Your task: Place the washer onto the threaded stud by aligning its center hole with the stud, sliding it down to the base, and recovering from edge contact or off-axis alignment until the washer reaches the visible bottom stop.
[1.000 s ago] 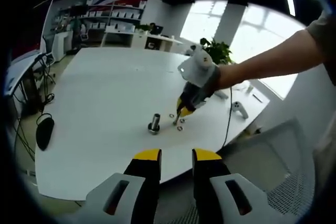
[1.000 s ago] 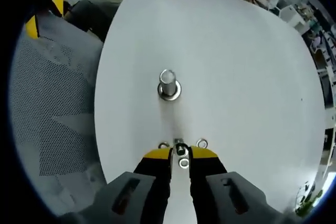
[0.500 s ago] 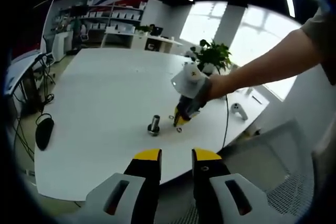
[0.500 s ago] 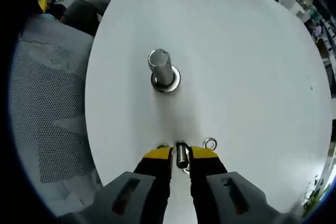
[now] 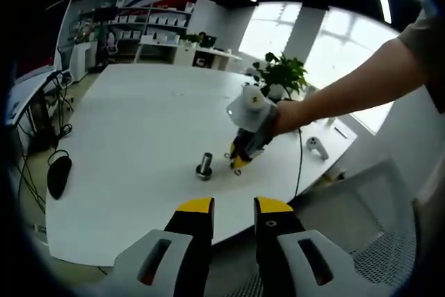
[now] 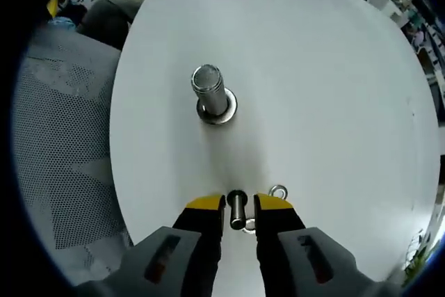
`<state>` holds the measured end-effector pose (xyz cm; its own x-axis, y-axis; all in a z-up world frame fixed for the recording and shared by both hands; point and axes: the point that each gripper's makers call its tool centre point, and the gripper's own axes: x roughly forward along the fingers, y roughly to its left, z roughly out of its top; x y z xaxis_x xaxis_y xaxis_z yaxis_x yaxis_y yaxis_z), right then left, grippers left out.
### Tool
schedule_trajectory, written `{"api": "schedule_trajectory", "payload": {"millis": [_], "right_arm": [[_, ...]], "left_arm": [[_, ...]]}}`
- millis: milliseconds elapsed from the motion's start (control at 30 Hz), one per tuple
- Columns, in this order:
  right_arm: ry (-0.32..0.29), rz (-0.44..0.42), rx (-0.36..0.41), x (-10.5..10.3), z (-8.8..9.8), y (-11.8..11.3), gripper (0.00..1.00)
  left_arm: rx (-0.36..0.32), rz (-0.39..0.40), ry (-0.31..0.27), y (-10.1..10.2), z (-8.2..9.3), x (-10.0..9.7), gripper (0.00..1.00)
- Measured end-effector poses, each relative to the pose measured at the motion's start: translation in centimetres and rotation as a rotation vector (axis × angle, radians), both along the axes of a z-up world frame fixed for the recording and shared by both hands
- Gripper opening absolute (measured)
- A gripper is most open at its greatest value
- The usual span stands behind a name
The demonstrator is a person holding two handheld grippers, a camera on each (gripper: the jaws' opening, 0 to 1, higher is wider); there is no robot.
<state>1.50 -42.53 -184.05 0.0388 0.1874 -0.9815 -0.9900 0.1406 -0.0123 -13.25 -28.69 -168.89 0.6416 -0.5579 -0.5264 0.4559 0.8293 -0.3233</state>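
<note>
**Mia:** Two tongs here. The right tongs [image 6: 238, 204] are down by the white bench [image 6: 334, 88], almost shut, with a small metal thing [image 6: 236, 208] between the tips. It looks like a washer held on its edge, but I can't be sure.

**Ben:** Where is the stud?

**Mia:** The threaded stud [image 6: 211, 90] stands up straight on its round base, ahead of the right tongs and well apart from them. Nothing is on it yet, I think. More loose washers lie by the tips. One ring [image 6: 278, 191] is just beside the right tip.

**Ben:** And the left tongs?

**Mia:** The left tongs [image 5: 233, 208] hang off the bench edge, open a little, holding nothing. From there you can see the stud [image 5: 204, 164] and the right tongs [image 5: 238, 161] with a hand [image 5: 284, 115] on them.

**Ben:** What could go wrong?

**Mia:** I think the washer could slip, since it is pinched by its thin edge. It could also reach the stud tipped over. Then its rim would hit the top or catch on the threads and stop halfway, not down at the base. It has to lie flat, hole over the stud.

**Ben:** Anything hard to see?

**Mia:** Yes. The tips hide part of the metal thing, so I can't see its hole. Another ring under the tips is half hidden too. From the left tongs the washers are just tiny specks.
</note>
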Motion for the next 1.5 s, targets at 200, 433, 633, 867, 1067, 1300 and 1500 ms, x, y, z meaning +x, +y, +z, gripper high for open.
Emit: {"api": "schedule_trajectory", "payload": {"millis": [200,433,633,867,1067,1300,1500], "right_arm": [[-0.01,-0.026,0.001,-0.1,0.3,-2.0,0.21],[-0.009,-0.105,-0.014,-0.1,-0.1,-4.8,0.21],[0.007,-0.182,0.019,0.0,-0.7,-4.8,0.22],[0.029,-0.333,0.073,0.7,-1.2,-4.5,0.23],[-0.011,-0.221,0.035,0.8,-1.3,-4.2,0.23],[-0.017,-0.205,0.031,0.7,-1.3,-3.9,0.22],[-0.014,-0.234,0.0,0.9,-1.4,-3.7,0.2]], "left_arm": [[0.003,0.008,0.001,0.1,0.0,0.1,0.2],[0.003,0.005,0.002,0.1,0.0,0.0,0.2],[0.005,-0.001,0.005,0.0,-0.1,0.0,0.2],[0.01,-0.003,0.012,0.0,-0.2,-0.1,0.2],[0.01,-0.005,0.012,0.0,-0.3,-0.1,0.2],[0.006,-0.004,0.006,0.0,-0.1,-0.1,0.2],[0.006,-0.009,0.008,-0.1,-0.2,-0.1,0.19]]}}
